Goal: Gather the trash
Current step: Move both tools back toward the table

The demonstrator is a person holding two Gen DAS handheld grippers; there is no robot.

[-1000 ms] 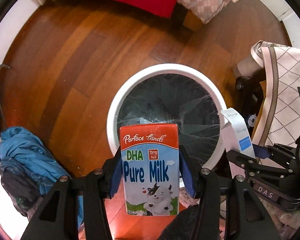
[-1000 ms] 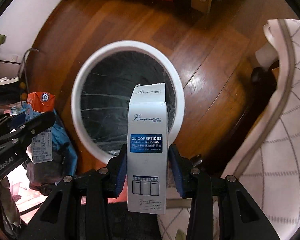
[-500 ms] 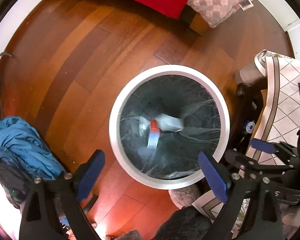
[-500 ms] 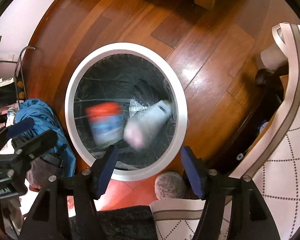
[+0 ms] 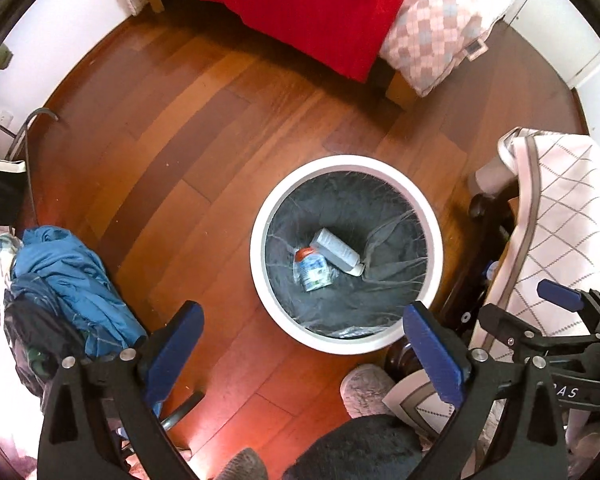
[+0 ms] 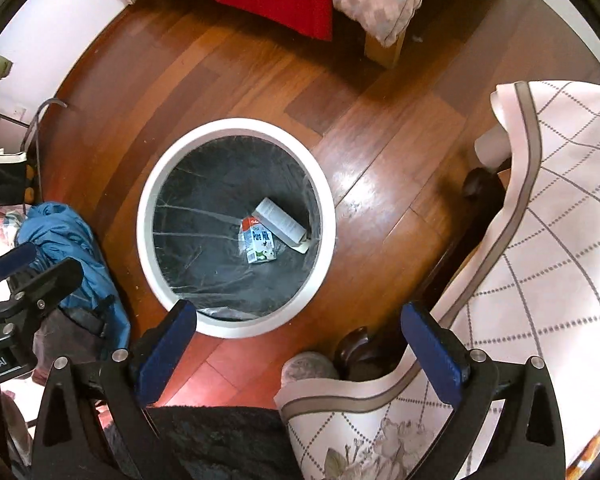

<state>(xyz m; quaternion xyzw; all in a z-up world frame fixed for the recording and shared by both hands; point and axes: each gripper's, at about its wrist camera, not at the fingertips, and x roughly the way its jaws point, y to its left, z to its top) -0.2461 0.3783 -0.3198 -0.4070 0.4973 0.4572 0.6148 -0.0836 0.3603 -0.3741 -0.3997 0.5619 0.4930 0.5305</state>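
A white round trash bin with a dark liner stands on the wooden floor; it also shows in the right wrist view. A milk carton and a white box lie side by side at its bottom. My left gripper is open and empty above the bin's near rim. My right gripper is open and empty, also above the near rim. The right gripper also shows at the right edge of the left wrist view.
A bed with a red cover and a checked pillow stands at the far side. A blue cloth heap lies left of the bin. A table with a diamond-pattern cloth stands on the right. A grey slipper is near.
Both grippers opened and let go: the milk carton and the white box fell into the bin and now rest at its bottom. Both grippers have risen away from the bin.
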